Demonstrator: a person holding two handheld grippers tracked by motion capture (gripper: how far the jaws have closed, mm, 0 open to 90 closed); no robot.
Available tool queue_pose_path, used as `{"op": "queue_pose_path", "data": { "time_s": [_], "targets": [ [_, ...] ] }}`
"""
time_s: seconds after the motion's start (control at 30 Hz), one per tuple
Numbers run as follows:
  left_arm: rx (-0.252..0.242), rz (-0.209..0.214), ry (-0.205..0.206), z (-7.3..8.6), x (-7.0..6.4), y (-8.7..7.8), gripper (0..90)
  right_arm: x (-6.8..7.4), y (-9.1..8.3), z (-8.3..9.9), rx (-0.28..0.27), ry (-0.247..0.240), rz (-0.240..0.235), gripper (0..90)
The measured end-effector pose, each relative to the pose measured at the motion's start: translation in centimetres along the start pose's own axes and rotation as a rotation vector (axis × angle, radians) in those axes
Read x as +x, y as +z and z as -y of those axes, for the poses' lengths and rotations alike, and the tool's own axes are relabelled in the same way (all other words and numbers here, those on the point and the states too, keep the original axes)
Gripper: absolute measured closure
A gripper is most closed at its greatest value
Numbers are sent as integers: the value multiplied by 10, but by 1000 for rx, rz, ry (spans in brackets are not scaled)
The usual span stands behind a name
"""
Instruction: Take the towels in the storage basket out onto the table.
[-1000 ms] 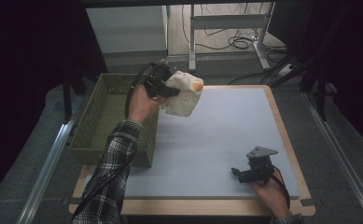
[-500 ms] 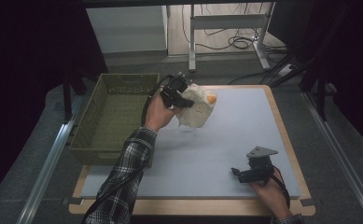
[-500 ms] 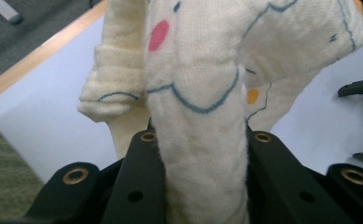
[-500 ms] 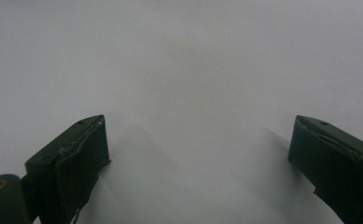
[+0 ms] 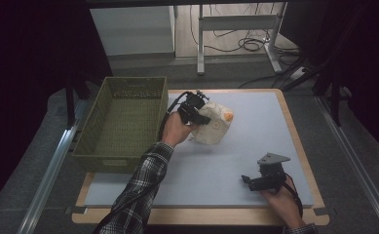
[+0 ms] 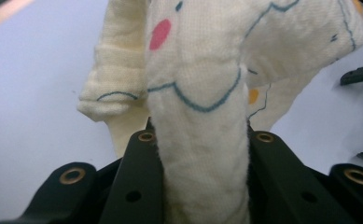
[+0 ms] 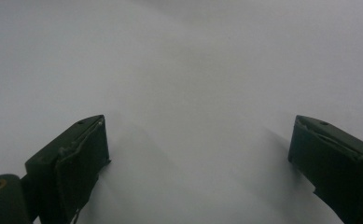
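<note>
— Where is the cloth just now?

— The cream cloth (image 5: 212,125), printed with blue lines and a pink and an orange spot, hangs bunched from the left gripper (image 5: 197,113) over the far left part of the pale mat (image 5: 255,131), just to the right of the basket (image 5: 121,122). In the left gripper view the two black jaws are pressed against a thick fold of the cloth (image 6: 202,140) from either side, so the grip is firm.

— Does it touch the mat?

— From where I stand its lower edge looks close to the mat, but I cannot say whether it rests there or hangs just above.

— And the basket?

— An olive-green woven one, rectangular, sitting at the left edge of the table. Its inside looks bare; I see the weave of the floor and nothing lying on it.

— How is the left arm held?

— The plaid sleeve (image 5: 138,195) reaches forward from the near edge, the hand (image 5: 177,127) raised at the wrist beside the basket's right wall.

— The other hand?

— The right gripper (image 5: 257,180) lies low near the front right of the mat, held in the right hand (image 5: 282,200), well apart from the cloth. Its jaws stand wide, with bare mat (image 7: 193,93) between them.
</note>
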State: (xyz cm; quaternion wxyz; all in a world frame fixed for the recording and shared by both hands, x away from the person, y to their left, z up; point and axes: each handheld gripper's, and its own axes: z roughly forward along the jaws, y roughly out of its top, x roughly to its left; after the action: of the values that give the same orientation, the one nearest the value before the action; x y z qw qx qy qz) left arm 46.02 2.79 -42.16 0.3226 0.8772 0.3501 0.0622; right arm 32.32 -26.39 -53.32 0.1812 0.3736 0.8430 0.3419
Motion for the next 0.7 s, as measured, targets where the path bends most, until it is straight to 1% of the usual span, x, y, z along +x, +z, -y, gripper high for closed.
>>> {"op": "queue_pose_path", "data": {
  "time_s": [0.03,0.07,0.13,0.17,0.3,0.37,0.5,0.57,0.6,0.63,0.67,0.7],
  "targets": [
    [4,8,-3,3,-2,7,747,0,0,0,0,0,-1,50],
    [4,8,-3,3,-2,7,746,0,0,0,0,0,-1,50],
    [9,24,-7,8,-4,17,742,0,0,0,0,-1,0,50],
    [9,24,-7,8,-4,17,740,0,0,0,0,-1,0,50],
    [19,34,-6,14,-9,29,731,0,0,0,1,1,-2,50],
    [18,43,-12,17,-11,35,726,0,0,0,1,0,-1,50],
    [29,53,-3,23,-17,47,711,0,0,0,0,-1,0,50],
    [34,53,8,26,-20,53,704,0,0,0,0,0,-1,50],
    [38,56,11,29,-24,61,695,0,0,0,1,0,-1,50],
    [41,57,8,31,-26,65,691,0,0,0,0,-1,-1,50],
    [41,57,8,31,-26,65,686,0,0,0,0,-1,-1,50],
    [49,55,13,32,-27,69,679,0,0,0,0,0,0,50]
  ]
}}
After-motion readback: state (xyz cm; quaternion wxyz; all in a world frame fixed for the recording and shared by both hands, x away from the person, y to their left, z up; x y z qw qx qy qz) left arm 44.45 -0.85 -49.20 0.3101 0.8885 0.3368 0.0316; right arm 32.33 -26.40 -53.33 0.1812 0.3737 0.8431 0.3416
